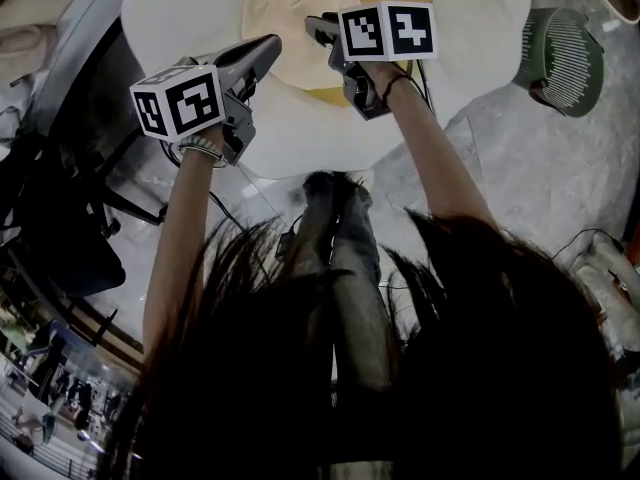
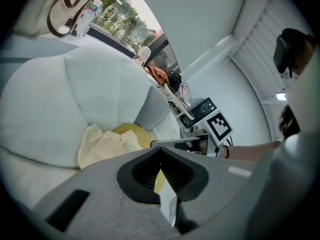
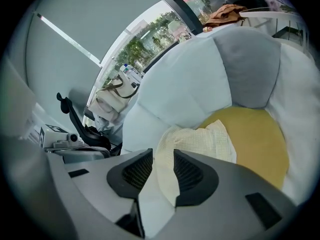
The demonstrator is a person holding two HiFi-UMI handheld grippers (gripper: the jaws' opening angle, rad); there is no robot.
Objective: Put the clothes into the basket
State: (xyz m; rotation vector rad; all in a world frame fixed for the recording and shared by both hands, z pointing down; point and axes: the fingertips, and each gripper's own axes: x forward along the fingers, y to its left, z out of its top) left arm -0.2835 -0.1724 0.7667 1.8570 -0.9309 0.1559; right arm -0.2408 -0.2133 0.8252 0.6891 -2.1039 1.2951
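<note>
Cream cloth (image 1: 290,10) on flower-shaped cushion (image 1: 190,13) (yellow centre), green basket (image 1: 562,60) well apart, left gripper (image 2: 160,150) closed, right gripper (image 3: 162,154) slightly parted.

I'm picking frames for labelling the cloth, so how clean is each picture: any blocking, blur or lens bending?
Head view: the person's dark hair masks the lower half, and the cream cloth looks soft; left gripper view: black rounded corners, strong bending, glaring window; right gripper view: same dark rim, but the cloth's weave is crisp.
</note>
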